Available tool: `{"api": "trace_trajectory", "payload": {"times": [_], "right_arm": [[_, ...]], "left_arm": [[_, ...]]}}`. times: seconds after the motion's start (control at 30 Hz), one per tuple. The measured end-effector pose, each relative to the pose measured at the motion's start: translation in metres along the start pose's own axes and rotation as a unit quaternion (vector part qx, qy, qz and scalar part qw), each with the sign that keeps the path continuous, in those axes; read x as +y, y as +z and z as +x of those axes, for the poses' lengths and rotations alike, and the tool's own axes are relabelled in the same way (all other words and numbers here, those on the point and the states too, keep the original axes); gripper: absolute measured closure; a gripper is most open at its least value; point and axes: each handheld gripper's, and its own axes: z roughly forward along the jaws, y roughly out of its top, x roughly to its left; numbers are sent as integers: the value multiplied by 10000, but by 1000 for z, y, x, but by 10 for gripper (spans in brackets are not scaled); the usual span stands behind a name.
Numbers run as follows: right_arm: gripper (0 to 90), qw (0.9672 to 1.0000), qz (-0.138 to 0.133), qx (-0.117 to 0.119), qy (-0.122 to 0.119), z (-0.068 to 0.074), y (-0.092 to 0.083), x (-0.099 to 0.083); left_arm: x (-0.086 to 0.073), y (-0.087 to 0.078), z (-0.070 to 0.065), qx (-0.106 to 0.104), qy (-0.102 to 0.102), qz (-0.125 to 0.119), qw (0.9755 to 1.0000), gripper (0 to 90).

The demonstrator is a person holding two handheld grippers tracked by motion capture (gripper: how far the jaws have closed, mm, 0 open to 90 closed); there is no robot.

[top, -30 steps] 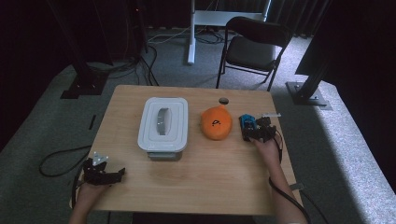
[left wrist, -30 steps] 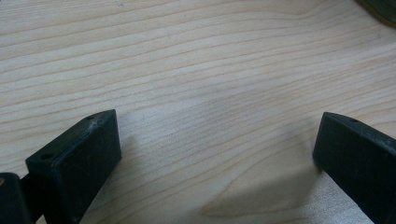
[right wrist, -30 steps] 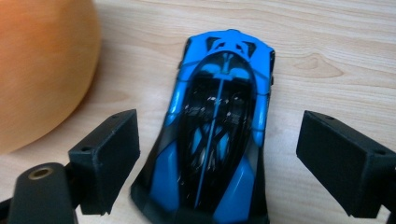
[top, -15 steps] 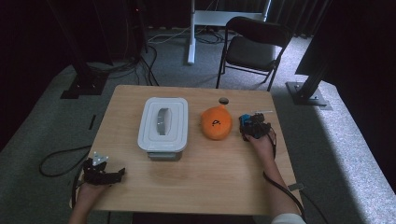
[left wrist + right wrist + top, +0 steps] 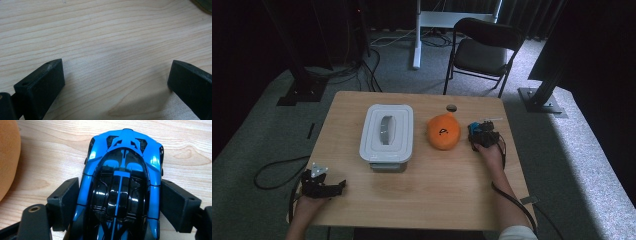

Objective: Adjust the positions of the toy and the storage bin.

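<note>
Closing on our shiny blue and black toy car, our right gripper hugs its sides, just beside the orange ball.

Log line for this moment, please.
right gripper: closing around blue toy car | left gripper: open, idle on table

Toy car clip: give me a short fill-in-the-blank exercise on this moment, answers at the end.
1. The right gripper has its jaws on either side of a blue and black toy ____.
2. The orange ball lies between the car and the white ____.
3. The left gripper has its jaws ____ over the bare table.

Missing words: car; box; open
</note>
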Motion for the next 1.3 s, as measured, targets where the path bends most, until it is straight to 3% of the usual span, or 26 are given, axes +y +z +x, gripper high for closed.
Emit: {"api": "trace_trajectory", "payload": {"times": [0.2, 0.7, 1.1, 1.3], "right_arm": [[214, 9998, 140, -59, -139, 2, -1, 1], [253, 9997, 218, 66, -57, 1, -6, 2], [254, 9995, 309, -5, -93, -4, -26, -1], [257, 9995, 271, -43, -149, -7, -42, -11]], "left_arm": [[0, 0, 0, -1, -1, -3, 10000, 13], [0, 0, 0, 1, -1, -3, 10000, 13], [0, 0, 0, 1, -1, -2, 10000, 13], [0, 0, 0, 1, -1, -2, 10000, 13]]}}
